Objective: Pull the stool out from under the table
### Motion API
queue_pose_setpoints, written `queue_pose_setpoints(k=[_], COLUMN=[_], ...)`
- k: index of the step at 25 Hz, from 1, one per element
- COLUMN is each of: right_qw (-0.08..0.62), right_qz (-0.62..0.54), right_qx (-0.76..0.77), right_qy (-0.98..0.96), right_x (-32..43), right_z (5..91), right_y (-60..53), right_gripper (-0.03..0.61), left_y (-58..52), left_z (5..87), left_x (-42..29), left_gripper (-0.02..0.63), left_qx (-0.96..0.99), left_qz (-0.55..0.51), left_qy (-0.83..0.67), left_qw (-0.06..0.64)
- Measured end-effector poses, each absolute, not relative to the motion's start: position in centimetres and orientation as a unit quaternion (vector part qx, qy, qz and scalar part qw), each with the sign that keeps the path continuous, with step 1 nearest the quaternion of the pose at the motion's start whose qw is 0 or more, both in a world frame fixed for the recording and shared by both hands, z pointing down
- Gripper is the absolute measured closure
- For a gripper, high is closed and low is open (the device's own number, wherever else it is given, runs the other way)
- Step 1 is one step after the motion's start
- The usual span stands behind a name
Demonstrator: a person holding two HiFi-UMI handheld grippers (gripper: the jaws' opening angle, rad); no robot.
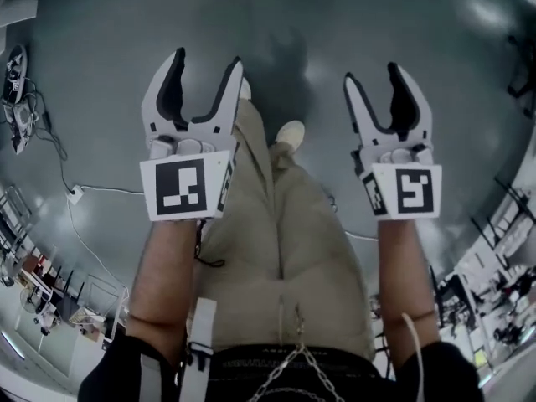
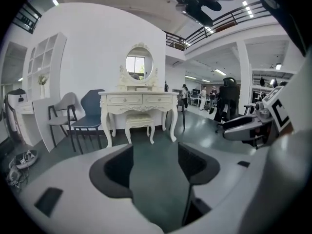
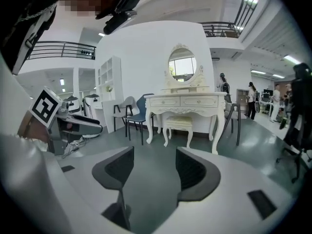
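Floor [image 1: 100, 48]: grey and bare under both tools, and the head view looks straight down at it, so no furniture shows there at all.
Table [image 2: 139, 99]: a white dressing table against the far wall, straight ahead in both gripper views, front edge square to us.
Stool [image 2: 139, 121]: tucked between the table's front legs, with the seat just under the drawer rail and not pulled out yet (a pale seat on curved legs).
Stool's long axis: it runs side to side, parallel to the table front, so the long edge faces the tools.
Left gripper [image 1: 207, 64]: jaws spread wide with nothing but floor between them, held out level in front of the body.
Right gripper [image 1: 373, 75]: jaws also apart and empty, level with its partner.
Which way: the stool is ahead and well apart from both tools. It sits a touch left of the gap in the left gripper view and a touch right of it in the right gripper view.
Nearer hand: too close to call, since the table looks much the same size from either side.
Next move, by my reading: walk forward across the open floor, drop low, and take the near seat edge or a front leg, then draw it straight back.
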State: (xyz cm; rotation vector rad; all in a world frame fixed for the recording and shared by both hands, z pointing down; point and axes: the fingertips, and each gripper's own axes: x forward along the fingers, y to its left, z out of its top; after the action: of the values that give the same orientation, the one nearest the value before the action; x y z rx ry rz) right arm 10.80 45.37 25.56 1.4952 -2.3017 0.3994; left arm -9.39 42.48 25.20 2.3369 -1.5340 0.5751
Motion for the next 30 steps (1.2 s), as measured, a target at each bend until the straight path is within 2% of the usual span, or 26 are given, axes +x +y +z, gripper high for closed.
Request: queue_pose_setpoints(k=[4, 11, 21, 30], right_qw=[0.196, 0.187, 0.184, 0.185], right_qz=[0.148, 0.164, 0.168, 0.155], right_qx=[0.531, 0.528, 0.537, 0.579], right_qy=[-0.811, -0.812, -0.806, -0.779], right_x=[10.0, 7.8, 6.0, 8.2], right_z=[26.6, 27.5, 27.9, 25.9], right_y=[44.2, 40.1, 33.1, 27.2], right_gripper=[0.327, 0.327, 0.327, 0.327], left_y=[41.0, 35.9, 28.8, 23.4], left_z=[26.1, 26.0, 27.3, 26.9], left_x=[-9.8, -8.4, -10.9, -11.2], left_gripper=[0.344, 0.344, 0.344, 0.344], left_qx=[0.815, 0.836, 0.837, 0.842], left_qz=[0.202, 0.214, 0.246, 0.257], left_qy=[-0.521, -0.49, -0.474, -0.464], left_qw=[0.153, 0.122, 0.115, 0.103])
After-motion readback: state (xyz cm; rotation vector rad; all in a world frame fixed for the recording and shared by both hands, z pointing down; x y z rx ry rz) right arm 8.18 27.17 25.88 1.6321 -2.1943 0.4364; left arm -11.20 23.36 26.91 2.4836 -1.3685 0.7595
